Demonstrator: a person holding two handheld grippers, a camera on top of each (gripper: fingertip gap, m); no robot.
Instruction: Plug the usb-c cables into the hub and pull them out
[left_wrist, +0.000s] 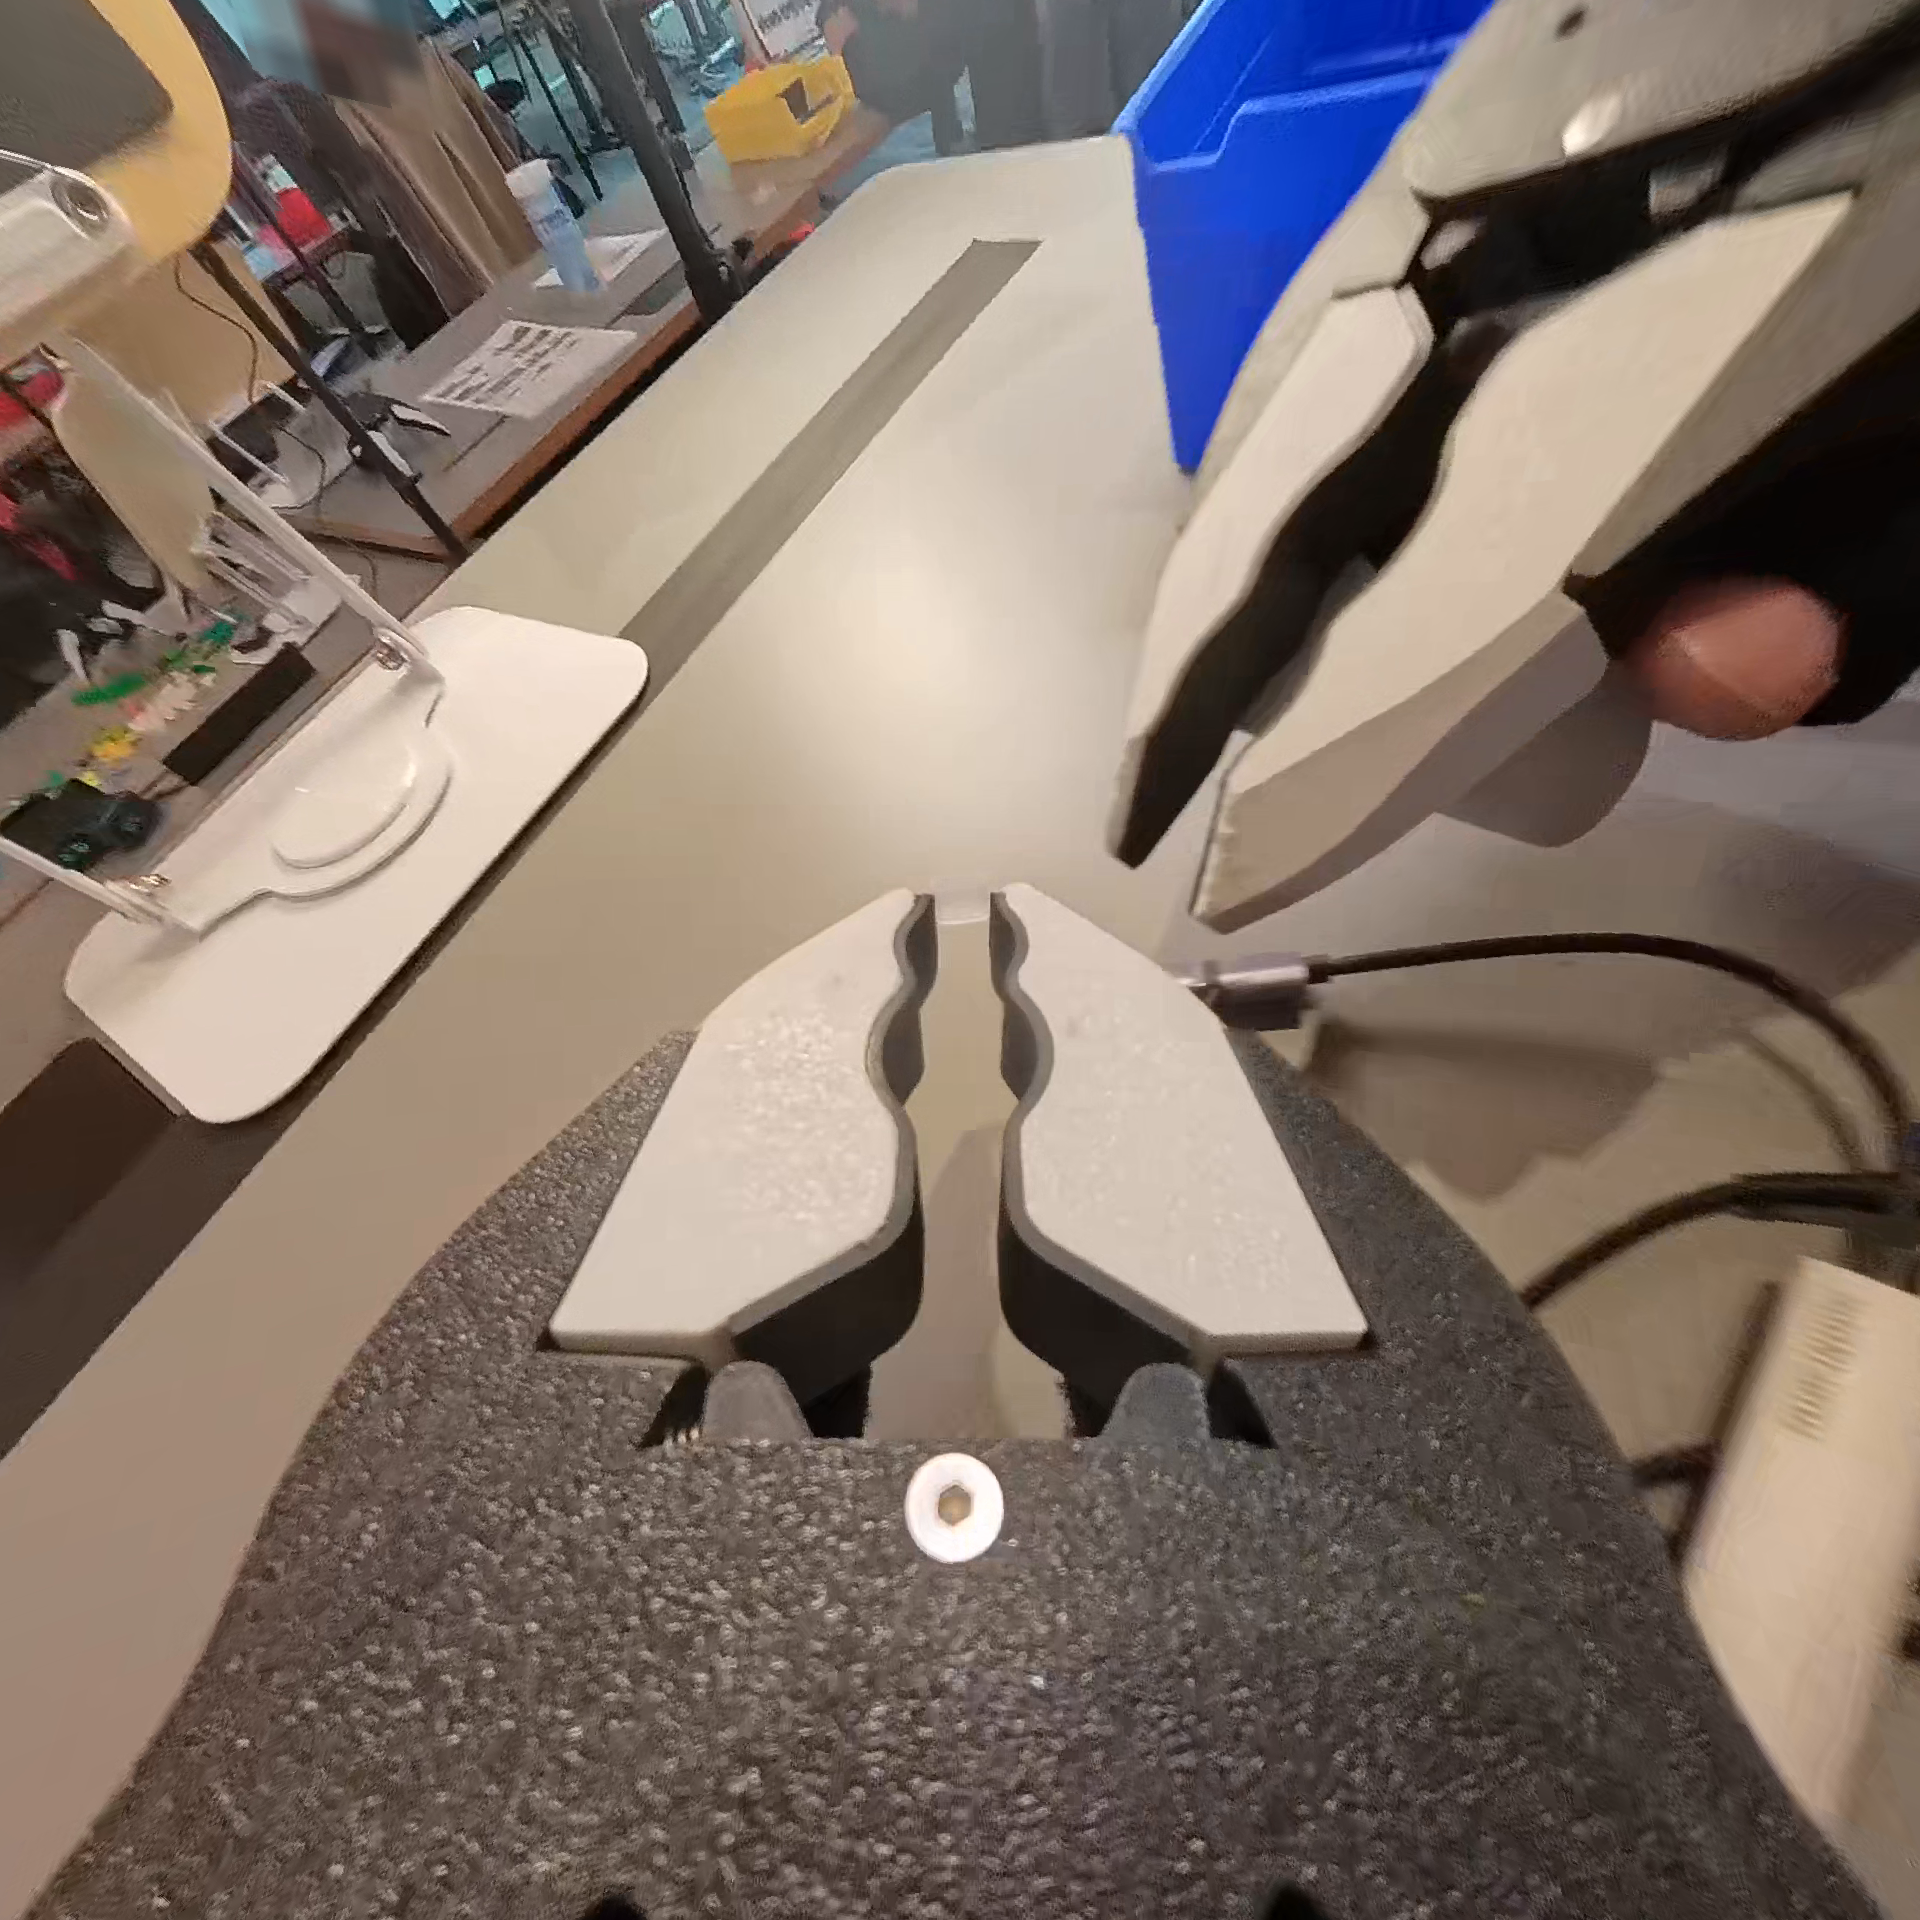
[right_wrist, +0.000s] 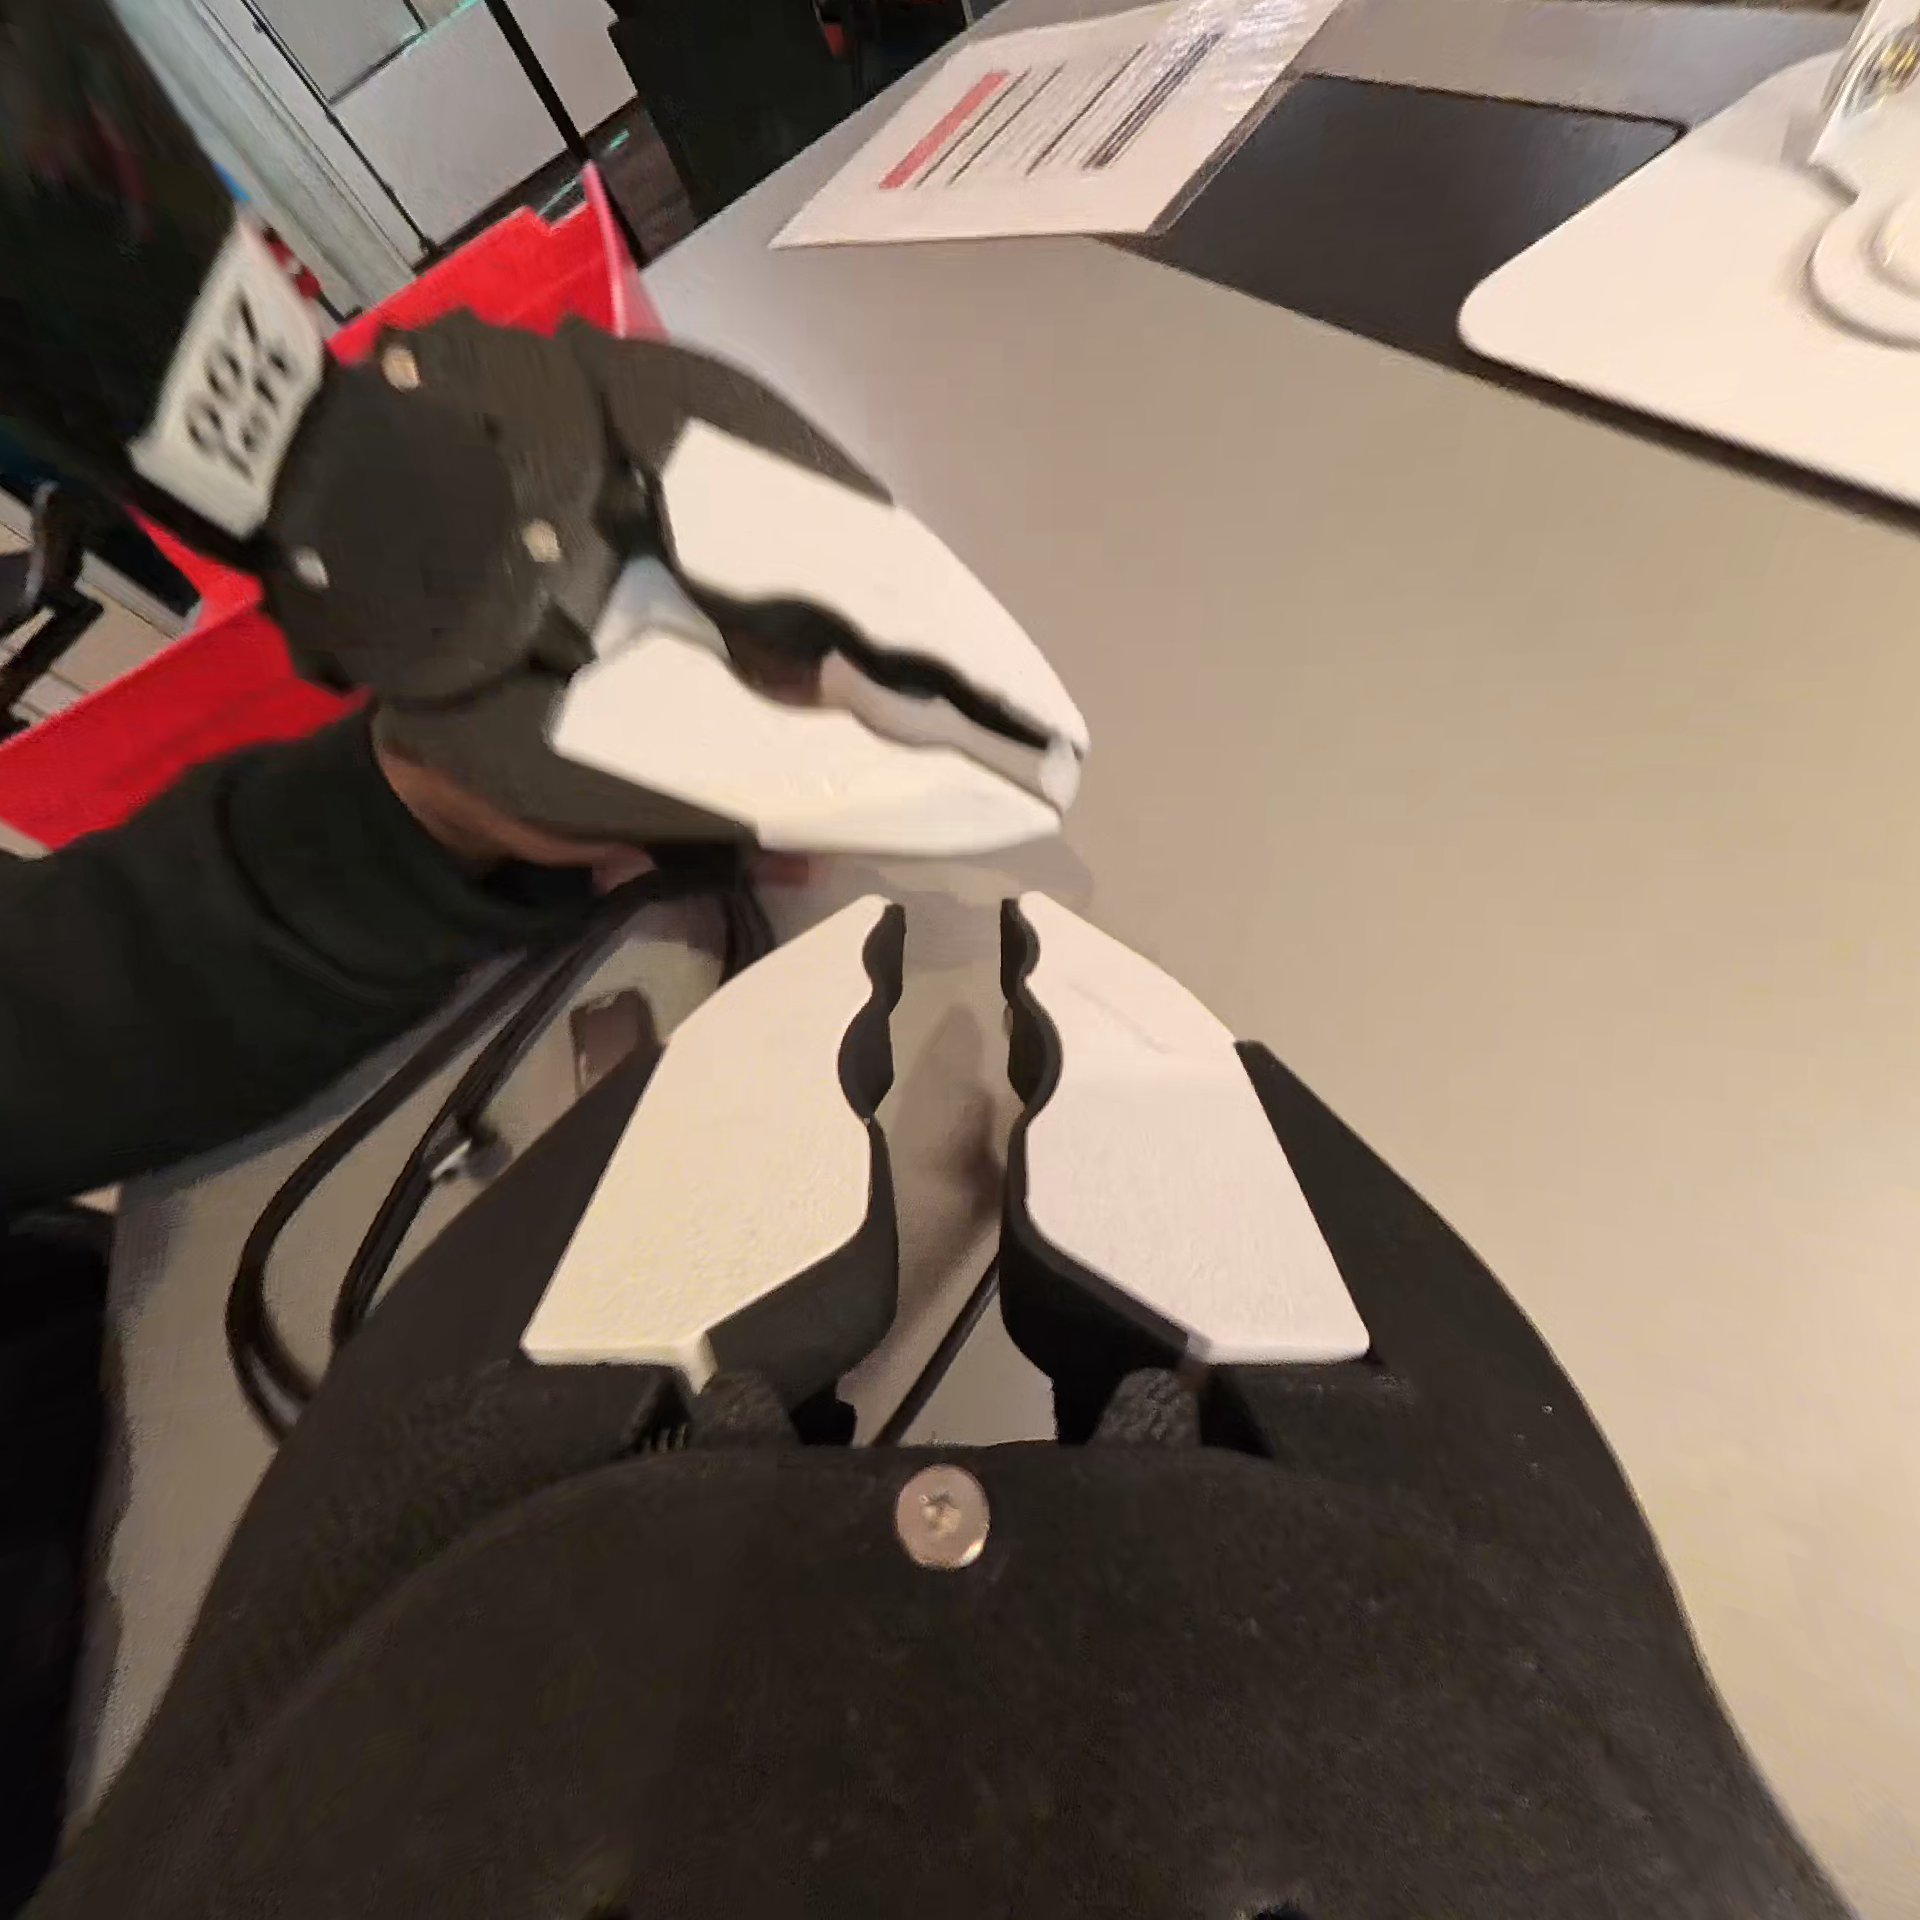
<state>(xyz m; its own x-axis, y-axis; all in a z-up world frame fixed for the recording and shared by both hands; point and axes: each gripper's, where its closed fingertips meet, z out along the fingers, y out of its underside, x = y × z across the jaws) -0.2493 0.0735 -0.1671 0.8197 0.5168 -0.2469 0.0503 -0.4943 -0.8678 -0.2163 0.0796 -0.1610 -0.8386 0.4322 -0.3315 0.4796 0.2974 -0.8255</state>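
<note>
Both grippers are hovering over the grey table (left_wrist: 790, 665) with nothing between their fingers. The left gripper (left_wrist: 963, 902) is keeping a narrow gap, and the right gripper (right_wrist: 951, 912) is standing slightly apart too. The USB-C cable (left_wrist: 1252, 979) is lying on the table just right of the left gripper's tips, its plug free.

Left gripper (left_wrist: 964, 902), right gripper (right_wrist: 954, 912): pale wavy-edged fingers, black textured bodies, silver screws; black sleeve (right_wrist: 208, 935).

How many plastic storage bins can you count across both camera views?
3: a blue bin at the table's far right, a yellow bin on a distant bench, and a red bin behind the left gripper. Others may be hidden.
</note>
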